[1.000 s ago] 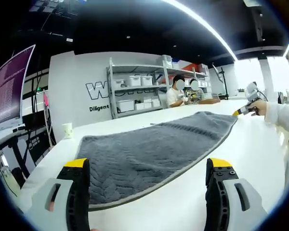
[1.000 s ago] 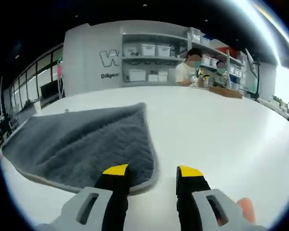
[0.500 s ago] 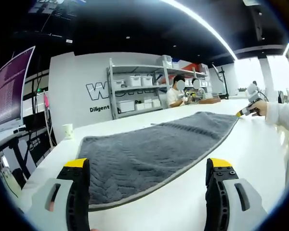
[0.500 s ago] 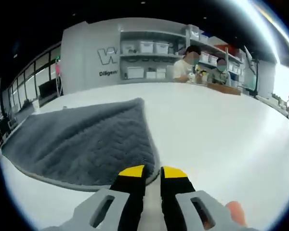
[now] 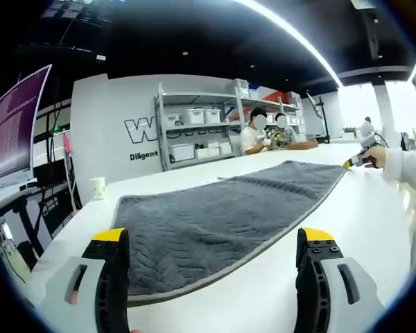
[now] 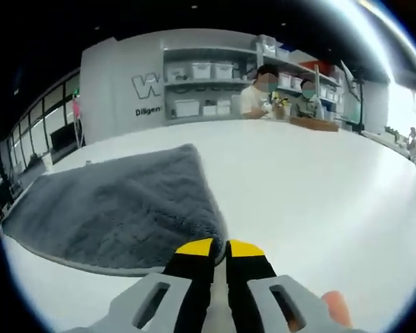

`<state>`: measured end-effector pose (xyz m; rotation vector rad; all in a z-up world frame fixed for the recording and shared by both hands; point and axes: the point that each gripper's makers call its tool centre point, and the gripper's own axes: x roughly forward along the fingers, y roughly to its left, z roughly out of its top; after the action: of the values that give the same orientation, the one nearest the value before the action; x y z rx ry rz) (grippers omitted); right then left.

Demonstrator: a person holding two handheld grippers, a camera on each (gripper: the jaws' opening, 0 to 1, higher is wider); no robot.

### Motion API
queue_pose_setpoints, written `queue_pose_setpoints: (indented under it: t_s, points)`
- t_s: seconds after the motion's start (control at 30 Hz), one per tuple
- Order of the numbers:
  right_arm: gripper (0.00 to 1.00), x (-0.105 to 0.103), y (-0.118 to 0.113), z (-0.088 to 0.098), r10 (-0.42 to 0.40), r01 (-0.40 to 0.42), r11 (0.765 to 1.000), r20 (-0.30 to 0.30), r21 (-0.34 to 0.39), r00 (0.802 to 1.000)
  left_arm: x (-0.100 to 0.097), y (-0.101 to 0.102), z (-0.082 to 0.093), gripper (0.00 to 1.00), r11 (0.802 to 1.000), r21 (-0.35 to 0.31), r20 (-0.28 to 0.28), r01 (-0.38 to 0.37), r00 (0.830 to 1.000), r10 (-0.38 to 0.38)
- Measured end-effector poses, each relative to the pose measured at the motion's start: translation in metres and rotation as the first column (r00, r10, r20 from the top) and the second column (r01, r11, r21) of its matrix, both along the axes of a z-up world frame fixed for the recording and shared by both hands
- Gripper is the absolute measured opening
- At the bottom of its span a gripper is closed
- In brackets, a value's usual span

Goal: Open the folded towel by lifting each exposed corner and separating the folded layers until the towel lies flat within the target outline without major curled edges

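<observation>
1. The towel (image 5: 222, 215) is spread on the bench (image 6: 319, 187), its long axis running from the left claw (image 5: 211, 243) to the right claw (image 6: 219, 244).
2. The left claw's jaws are held wide apart over the near edge.
3. The right claw's jaws are closed, apparently pinching the far corner.

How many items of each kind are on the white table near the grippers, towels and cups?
Grey towels: 1
Paper cups: 1
Total: 2
</observation>
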<state>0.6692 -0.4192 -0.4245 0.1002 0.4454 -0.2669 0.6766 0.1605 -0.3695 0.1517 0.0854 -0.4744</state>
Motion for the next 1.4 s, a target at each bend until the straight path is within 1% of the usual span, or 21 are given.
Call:
queue_pose_setpoints:
  t_s: [0.23, 0.47, 0.6, 0.63, 0.7, 0.8, 0.87, 0.97, 1.0, 1.13, 1.17, 1.23, 1.27, 1.3, 1.37, 1.4]
  points:
    - [0.00, -0.005, -0.004, 0.000, -0.002, 0.001, 0.999, -0.015, -0.038, 1.000, 0.000, 0.000, 0.001, 0.99, 1.000, 0.001, 0.003, -0.002, 1.000, 0.002]
    - [0.02, -0.008, -0.005, 0.000, -0.011, 0.010, 0.999, -0.012, -0.033, 1.000, 0.000, 0.001, 0.000, 0.99, 1.000, 0.001, 0.000, -0.005, 1.000, 0.005]
    - [0.11, -0.010, -0.010, 0.000, -0.025, 0.024, 0.999, -0.012, -0.034, 1.000, 0.000, 0.001, 0.000, 0.99, 1.000, -0.001, -0.002, -0.005, 1.000, 0.005]
    - [0.15, -0.012, -0.010, 0.001, -0.027, 0.026, 0.999, -0.012, -0.038, 1.000, 0.000, 0.001, 0.000, 0.99, 1.000, -0.001, -0.003, -0.003, 1.000, 0.003]
    - [0.20, -0.018, -0.011, 0.002, -0.030, 0.029, 0.998, -0.014, -0.052, 0.999, 0.000, 0.001, 0.000, 0.99, 1.000, -0.002, -0.002, 0.000, 1.000, 0.000]
    - [0.19, -0.025, -0.012, 0.005, -0.025, 0.024, 0.997, -0.013, -0.073, 1.000, 0.000, 0.000, 0.000, 0.99, 1.000, -0.002, -0.001, 0.002, 1.000, -0.002]
    - [0.21, -0.033, -0.010, 0.011, -0.020, 0.020, 0.996, 0.001, -0.084, 1.000, 0.000, 0.000, 0.000, 0.99, 1.000, -0.003, -0.001, 0.002, 1.000, -0.002]
    - [0.27, -0.038, -0.002, 0.028, -0.002, 0.006, 0.996, 0.052, -0.086, 0.999, 0.000, 0.000, 0.000, 0.99, 1.000, -0.001, 0.000, 0.001, 1.000, -0.001]
    - [0.30, -0.040, 0.004, 0.038, 0.015, -0.007, 0.996, 0.078, -0.093, 0.997, 0.000, 0.000, 0.000, 0.99, 1.000, -0.001, 0.000, 0.001, 1.000, -0.001]
    - [0.42, -0.048, 0.028, 0.063, 0.053, -0.038, 0.993, 0.129, -0.113, 0.990, 0.000, 0.002, 0.000, 0.99, 1.000, -0.002, -0.004, -0.004, 1.000, 0.004]
    - [0.45, -0.051, 0.035, 0.069, 0.059, -0.044, 0.992, 0.135, -0.118, 0.989, 0.000, 0.003, 0.000, 0.99, 1.000, -0.006, -0.003, -0.006, 1.000, 0.006]
    - [0.50, -0.054, 0.045, 0.075, 0.087, -0.071, 0.989, 0.119, -0.130, 0.989, 0.001, 0.004, 0.001, 0.99, 1.000, -0.016, -0.002, -0.012, 1.000, 0.012]
    - [0.53, -0.056, 0.051, 0.080, 0.093, -0.077, 0.989, 0.126, -0.126, 0.988, 0.001, 0.005, 0.001, 0.99, 1.000, -0.019, -0.003, -0.014, 1.000, 0.014]
    - [0.57, -0.057, 0.059, 0.084, 0.111, -0.095, 0.989, 0.145, -0.116, 0.983, 0.001, 0.006, 0.001, 0.99, 1.000, -0.025, -0.005, -0.017, 1.000, 0.016]
    - [0.61, -0.060, 0.068, 0.088, 0.131, -0.115, 0.987, 0.152, -0.108, 0.980, 0.001, 0.007, 0.001, 0.99, 0.999, -0.035, -0.009, -0.020, 1.000, 0.019]
    - [0.64, -0.063, 0.076, 0.092, 0.148, -0.132, 0.986, 0.160, -0.107, 0.976, 0.002, 0.008, 0.000, 0.99, 0.999, -0.040, -0.013, -0.024, 1.000, 0.023]
